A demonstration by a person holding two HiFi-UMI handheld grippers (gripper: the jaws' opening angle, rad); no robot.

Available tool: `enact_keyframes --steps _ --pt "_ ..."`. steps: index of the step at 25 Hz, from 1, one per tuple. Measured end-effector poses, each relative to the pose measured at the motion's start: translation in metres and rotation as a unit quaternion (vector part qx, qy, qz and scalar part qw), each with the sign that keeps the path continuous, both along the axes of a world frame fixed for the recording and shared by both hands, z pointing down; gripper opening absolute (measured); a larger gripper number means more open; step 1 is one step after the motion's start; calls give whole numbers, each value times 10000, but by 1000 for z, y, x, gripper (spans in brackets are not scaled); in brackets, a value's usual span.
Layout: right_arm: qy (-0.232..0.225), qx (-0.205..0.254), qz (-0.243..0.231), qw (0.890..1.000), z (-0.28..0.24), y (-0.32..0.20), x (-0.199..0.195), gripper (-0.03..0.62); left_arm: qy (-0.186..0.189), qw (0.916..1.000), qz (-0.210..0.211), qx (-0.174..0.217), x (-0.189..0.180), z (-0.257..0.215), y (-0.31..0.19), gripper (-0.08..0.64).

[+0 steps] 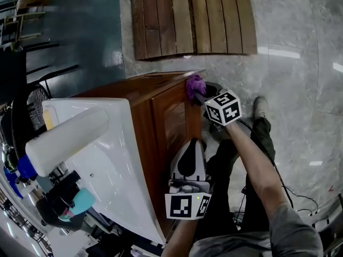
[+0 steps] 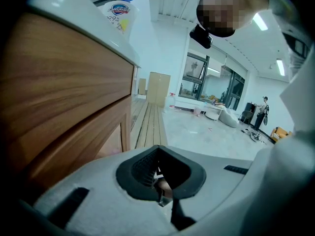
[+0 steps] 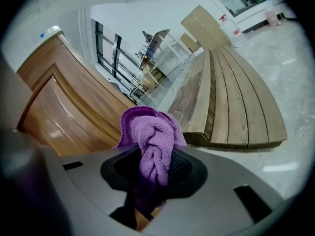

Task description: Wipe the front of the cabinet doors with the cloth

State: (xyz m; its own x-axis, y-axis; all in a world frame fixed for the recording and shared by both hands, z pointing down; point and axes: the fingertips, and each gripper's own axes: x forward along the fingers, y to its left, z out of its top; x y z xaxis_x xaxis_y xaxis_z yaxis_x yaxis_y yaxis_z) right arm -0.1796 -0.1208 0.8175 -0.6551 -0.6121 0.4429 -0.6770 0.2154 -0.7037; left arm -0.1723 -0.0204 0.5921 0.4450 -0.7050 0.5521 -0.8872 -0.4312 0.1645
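Cabinet doors: brown wooden front under the white basin, facing the person. Its long run goes from beside the left gripper out to the far corner.
Right gripper: out ahead at that far corner, the nearer of the two to the work. Its jaws are clamped on the cloth, and the right gripper view shows the folds bunched between them.
Left gripper: close in by the near end of the door front. Its jaws are together with nothing in them, and it looks clear of the wood.
Cloth: a purple wad sticking out past the right gripper's tips, right at the door's far upper edge. It looks pressed to the wood, but I can't say for sure that it touches.
Coming move: the unwiped panel lies back toward the person, so I'd expect the stroke to pull along the door's length.
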Motion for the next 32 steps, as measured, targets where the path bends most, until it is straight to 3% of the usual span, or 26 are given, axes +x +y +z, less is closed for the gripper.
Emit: enact_keyframes --steps 4,10,24,32 --pt "185 -146 42 9997 8 6 6 121 -19 10000 -26 17 -3 -3 1 8" --pt "50 -264 254 9993 -7 27 24 121 -4 10000 -61 22 -4 -17 3 8" --pt "-333 -67 566 9978 -88 64 60 121 -46 10000 4 -41 8 -59 18 8" --pt "-667 132 657 9955 -137 86 61 121 -82 9999 -61 -4 5 -78 25 8"
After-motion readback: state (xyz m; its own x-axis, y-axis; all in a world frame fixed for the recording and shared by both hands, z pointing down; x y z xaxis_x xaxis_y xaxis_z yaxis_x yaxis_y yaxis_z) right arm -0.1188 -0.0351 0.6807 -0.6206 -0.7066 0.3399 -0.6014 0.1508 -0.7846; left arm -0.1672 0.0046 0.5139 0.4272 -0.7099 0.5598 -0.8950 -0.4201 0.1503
